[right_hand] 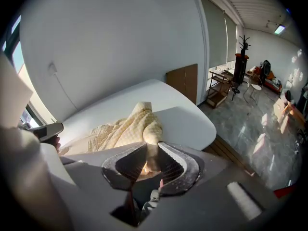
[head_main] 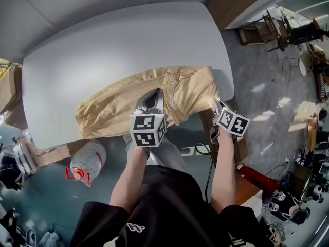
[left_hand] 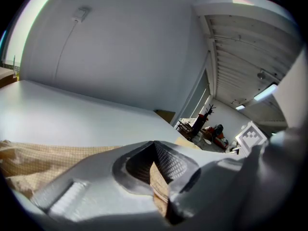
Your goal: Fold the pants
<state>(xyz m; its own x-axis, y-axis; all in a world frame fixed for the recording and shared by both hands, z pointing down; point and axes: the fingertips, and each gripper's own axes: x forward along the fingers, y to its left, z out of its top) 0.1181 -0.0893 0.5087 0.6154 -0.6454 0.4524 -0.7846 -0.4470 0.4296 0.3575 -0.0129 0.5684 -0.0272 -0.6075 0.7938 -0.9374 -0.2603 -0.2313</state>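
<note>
Tan pants (head_main: 154, 99) lie crumpled along the near edge of the white table (head_main: 128, 40), waist end to the right. My left gripper (head_main: 152, 101) is shut on a fold of the pants near the middle; in the left gripper view the cloth (left_hand: 156, 182) is pinched between the jaws. At the table's right corner my right gripper (head_main: 218, 107) is shut on the waist end of the pants, and the right gripper view shows the cloth (right_hand: 137, 126) rising from its jaws (right_hand: 148, 162).
A plastic water bottle with a red handle (head_main: 85, 163) lies on the floor left of the person's legs. A cardboard box (head_main: 7, 86) sits at the table's left. Chairs and cluttered equipment (head_main: 298, 35) fill the floor to the right.
</note>
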